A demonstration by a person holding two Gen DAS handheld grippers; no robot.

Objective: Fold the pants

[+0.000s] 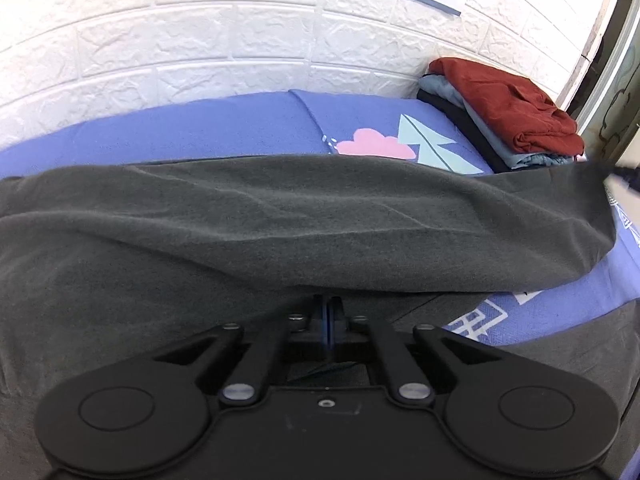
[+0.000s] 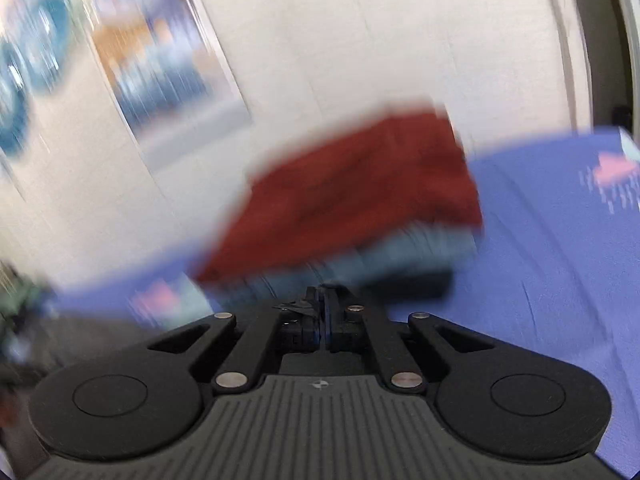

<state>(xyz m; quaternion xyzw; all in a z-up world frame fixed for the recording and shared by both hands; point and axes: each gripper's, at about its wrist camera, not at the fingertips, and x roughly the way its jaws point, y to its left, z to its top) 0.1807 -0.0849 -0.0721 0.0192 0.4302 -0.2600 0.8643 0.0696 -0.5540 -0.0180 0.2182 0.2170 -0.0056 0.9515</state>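
My left gripper (image 1: 328,304) is clenched on the edge of the dark grey pants (image 1: 280,216), its tips disappearing under a raised fold at lower centre of the left wrist view; I hold the cloth up this way so one layer can be carried over the rest of the garment, which sprawls across the whole middle of that frame on the blue bedsheet (image 1: 200,128). At the far right edge of the frame the fabric pulls to a taut corner, so I judge something is tensioning it there. My right gripper (image 2: 323,300) has its jaws pressed together; a small dark scrap at the tips may be pant fabric, but the right wrist picture is badly smeared and I cannot be sure it grips anything. Ahead of it, centre frame, sits the stack of folded clothes (image 2: 360,200) topped in rust red, against the white brick wall (image 1: 160,40) — presumably where finished items go, kept well apart from my working area.
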